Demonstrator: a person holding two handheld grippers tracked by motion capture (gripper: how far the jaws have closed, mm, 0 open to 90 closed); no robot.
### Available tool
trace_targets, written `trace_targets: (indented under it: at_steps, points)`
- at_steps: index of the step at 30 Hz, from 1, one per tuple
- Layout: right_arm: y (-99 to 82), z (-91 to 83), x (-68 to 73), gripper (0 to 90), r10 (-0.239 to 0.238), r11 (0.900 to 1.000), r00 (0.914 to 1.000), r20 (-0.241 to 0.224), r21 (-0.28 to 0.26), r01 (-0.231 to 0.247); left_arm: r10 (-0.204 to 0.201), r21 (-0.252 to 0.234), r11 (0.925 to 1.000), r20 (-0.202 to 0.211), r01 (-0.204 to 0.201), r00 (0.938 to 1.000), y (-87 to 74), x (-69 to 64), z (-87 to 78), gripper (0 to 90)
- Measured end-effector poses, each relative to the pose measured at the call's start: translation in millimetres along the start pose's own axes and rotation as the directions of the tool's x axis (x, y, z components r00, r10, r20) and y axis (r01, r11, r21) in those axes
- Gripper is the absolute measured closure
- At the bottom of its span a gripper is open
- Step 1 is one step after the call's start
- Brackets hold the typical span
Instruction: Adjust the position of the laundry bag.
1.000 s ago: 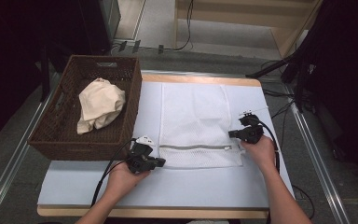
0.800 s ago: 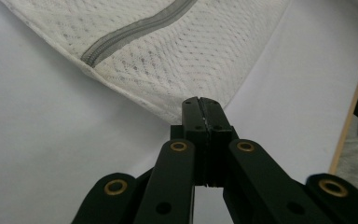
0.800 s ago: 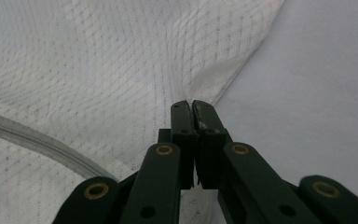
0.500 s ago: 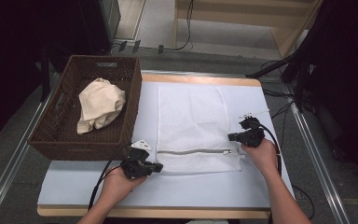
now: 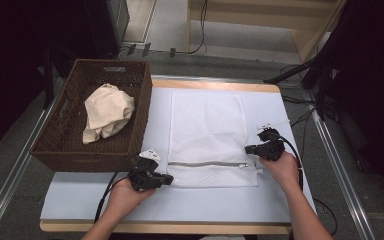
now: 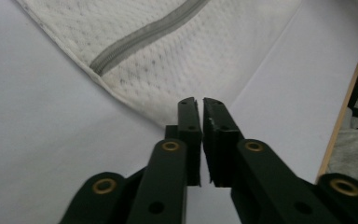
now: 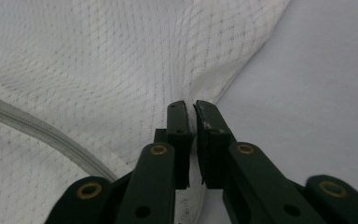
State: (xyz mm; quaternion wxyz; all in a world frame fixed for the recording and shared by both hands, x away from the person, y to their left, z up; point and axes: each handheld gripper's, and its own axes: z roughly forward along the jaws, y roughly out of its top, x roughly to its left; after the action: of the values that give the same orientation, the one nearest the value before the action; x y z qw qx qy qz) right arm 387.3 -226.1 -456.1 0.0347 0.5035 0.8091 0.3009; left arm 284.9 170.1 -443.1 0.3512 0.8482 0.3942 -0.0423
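The left gripper (image 5: 169,179) and right gripper (image 5: 248,149), jaws just eased a crack apart with nothing pinched, are held at opposite edges of the white mesh bag (image 5: 207,131), laid flat beside the wicker basket (image 5: 64,150).

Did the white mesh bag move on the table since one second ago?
Yes, slightly: the mesh bag slid toward the near edge of the table, judged against the fixed basket.

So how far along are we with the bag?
Done: the mesh bag lies flat on the table, and its zip looks shut. In hand: the left gripper and right gripper sit at its near end, jaws just eased apart, nothing clearly pinched. Left: the cloth is in the basket, not yet bagged.
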Motion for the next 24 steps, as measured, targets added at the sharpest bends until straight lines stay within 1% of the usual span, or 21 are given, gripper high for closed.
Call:
trace_targets:
  at_steps: [2, 4, 6, 7, 9, 11, 12, 14, 16, 18, 20, 24]
  points:
    - [0.3, -2.3, -0.2, 76.4, -0.001, 0.9998, 1.0, 0.004, -0.018, 0.001, 0.014, -0.013, 0.9998, -0.005, -0.014, 0.9999, 1.6, -1.5, -3.3, 78.8]
    - [0.4, -7.0, -1.3, 71.4, -0.003, 0.9984, 1.0, 0.001, -0.056, 0.003, 0.033, -0.017, 0.9993, -0.009, -0.033, 0.9994, 3.7, -4.0, -4.8, 74.5]
    - [0.5, -10.6, -0.5, 64.5, -0.017, 0.9959, 0.9999, 0.004, -0.089, 0.017, 0.046, -0.02, 0.9987, -0.001, -0.046, 0.9989, 6.3, -6.4, -6.0, 67.0]
    - [0.1, -12.0, 0.3, 63.2, -0.028, 0.995, 0.9996, 0.011, -0.095, 0.029, 0.055, -0.021, 0.9983, 0.006, -0.055, 0.9985, 7.8, -7.7, -6.7, 63.5]
    - [-1.1, -13.5, 2.6, 57.8, -0.032, 0.9947, 0.9995, 0.004, -0.098, 0.032, 0.07, -0.028, 0.9972, 0.015, -0.07, 0.9974, 10.4, -10.2, -7.7, 56.4]
    - [-2.9, -15.5, 5.5, 56.4, -0.04, 0.9942, 0.9992, 0.005, -0.1, 0.04, 0.08, -0.032, 0.9963, 0.025, -0.079, 0.9965, 12.7, -12.0, -7.3, 49.9]
    - [-5.3, -18.4, 9.1, 54.1, -0.042, 0.9933, 0.9991, 0.002, -0.107, 0.042, 0.082, -0.032, 0.9962, 0.029, -0.081, 0.9962, 13.6, -12.5, -7.0, 44.7]
    - [-6.3, -19.8, 10.1, 53.7, -0.051, 0.9926, 0.9987, 0.004, -0.11, 0.052, 0.089, -0.029, 0.9957, 0.036, -0.088, 0.9954, 15.3, -13.8, -6.1, 44.3]
    - [-8.2, -22.9, 13.0, 52.1, -0.044, 0.9926, 0.999, 0.004, -0.113, 0.045, 0.096, -0.025, 0.9951, 0.038, -0.095, 0.9946, 17.2, -14.8, -5.7, 40.5]
    - [-10.5, -25.9, 15.5, 51.1, -0.045, 0.9918, 0.999, 0.003, -0.119, 0.045, 0.103, -0.031, 0.9943, 0.042, -0.101, 0.9938, 18.9, -15.9, -5.8, 38.6]
    - [-12.4, -27.8, 17.3, 50.2, -0.049, 0.9911, 0.9988, 0.003, -0.124, 0.049, 0.106, -0.05, 0.9934, 0.047, -0.103, 0.9933, 21.3, -17.1, -5.9, 36.6]
    - [-17.3, -31.6, 21.7, 48.3, -0.049, 0.9909, 0.9988, 0.001, -0.126, 0.049, 0.12, -0.064, 0.991, 0.047, -0.117, 0.9916, 25.1, -18.7, -5.4, 33.5]
